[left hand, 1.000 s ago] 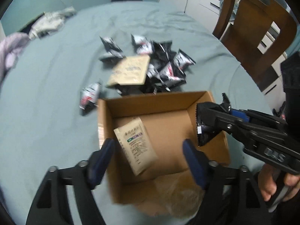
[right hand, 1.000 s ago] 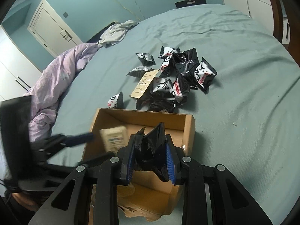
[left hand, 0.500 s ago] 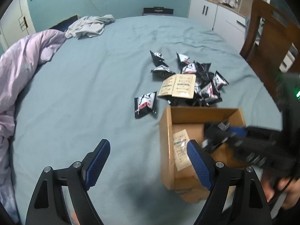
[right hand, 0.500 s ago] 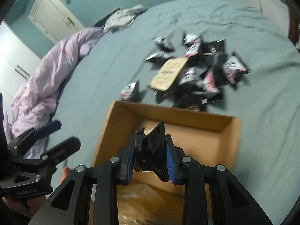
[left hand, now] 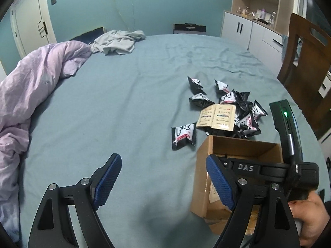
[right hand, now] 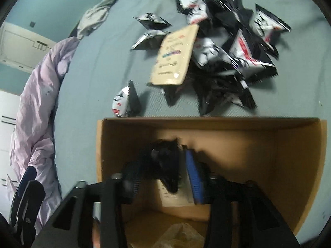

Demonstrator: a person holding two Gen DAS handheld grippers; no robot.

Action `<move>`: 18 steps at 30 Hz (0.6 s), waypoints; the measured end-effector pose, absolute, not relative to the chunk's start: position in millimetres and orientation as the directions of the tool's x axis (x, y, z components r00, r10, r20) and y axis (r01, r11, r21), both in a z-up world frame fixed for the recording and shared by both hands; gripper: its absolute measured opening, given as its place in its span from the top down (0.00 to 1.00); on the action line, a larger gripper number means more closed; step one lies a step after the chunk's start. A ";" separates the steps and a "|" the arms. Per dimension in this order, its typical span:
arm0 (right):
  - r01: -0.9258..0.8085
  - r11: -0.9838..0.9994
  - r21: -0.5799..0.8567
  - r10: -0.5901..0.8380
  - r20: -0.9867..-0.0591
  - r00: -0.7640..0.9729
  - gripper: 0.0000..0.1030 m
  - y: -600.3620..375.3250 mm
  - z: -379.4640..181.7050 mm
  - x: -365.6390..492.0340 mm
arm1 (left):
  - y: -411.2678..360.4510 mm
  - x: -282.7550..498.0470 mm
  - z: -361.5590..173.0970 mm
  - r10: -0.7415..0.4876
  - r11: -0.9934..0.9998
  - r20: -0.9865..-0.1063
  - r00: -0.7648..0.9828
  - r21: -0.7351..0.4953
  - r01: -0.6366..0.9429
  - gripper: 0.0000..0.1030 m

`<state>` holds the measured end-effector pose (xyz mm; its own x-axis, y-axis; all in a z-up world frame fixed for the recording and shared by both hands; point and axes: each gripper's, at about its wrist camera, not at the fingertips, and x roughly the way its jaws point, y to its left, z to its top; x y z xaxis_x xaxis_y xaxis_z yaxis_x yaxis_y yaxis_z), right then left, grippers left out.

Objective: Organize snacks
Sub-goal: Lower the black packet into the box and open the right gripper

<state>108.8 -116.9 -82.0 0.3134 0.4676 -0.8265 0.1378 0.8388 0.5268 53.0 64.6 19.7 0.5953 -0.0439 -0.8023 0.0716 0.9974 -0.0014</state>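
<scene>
Release is under way: the right claw (right hand: pixel 163 171), low in the frame inside the open brown cardboard box (right hand: pixel 300 165), has just been opening around the crumpled black foil snack packet (right hand: pixel 165 165). Spread fully, then lift straight up. The left claw (left hand: pixel 165 177) hangs spread and empty.

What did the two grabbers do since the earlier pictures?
The right gripper dipped down into the cardboard box, and its jaws have just been opening around the black snack packet. The left gripper, open and empty, swung off the box over the bed. The snack pile stayed put.
</scene>
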 end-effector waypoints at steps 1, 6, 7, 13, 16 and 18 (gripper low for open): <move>0.140 0.837 0.530 0.471 -0.826 0.310 0.46 -120.6 -80.5 107.9 | 64.7 52.9 19.6 -0.048 0.997 -0.803 0.594 -0.006 0.072 0.18; 0.112 0.814 0.570 0.513 -0.795 0.324 0.42 -156.0 -52.1 88.2 | 61.3 52.0 16.5 -0.068 0.996 -0.812 0.579 -0.020 0.089 0.18; 0.104 0.810 0.577 0.521 -0.790 0.323 0.42 -165.2 -44.3 81.7 | 59.6 51.7 15.9 -0.071 0.995 -0.814 0.576 -0.019 0.095 0.18; 0.076 0.787 0.612 0.542 -0.746 0.387 0.37 -230.7 -2.0 42.2 | 46.7 51.6 12.6 -0.088 0.991 -0.822 0.563 -0.017 0.131 0.18; 0.088 0.885 0.457 0.365 -0.799 0.479 0.28 -256.6 10.3 34.9 | 41.2 53.6 7.6 -0.083 0.990 -0.829 0.552 -0.007 0.138 0.18; 0.126 0.918 0.376 0.266 -0.820 0.506 0.28 -267.0 4.1 36.6 | 38.4 55.7 3.1 -0.080 0.990 -0.837 0.541 -0.002 0.143 0.18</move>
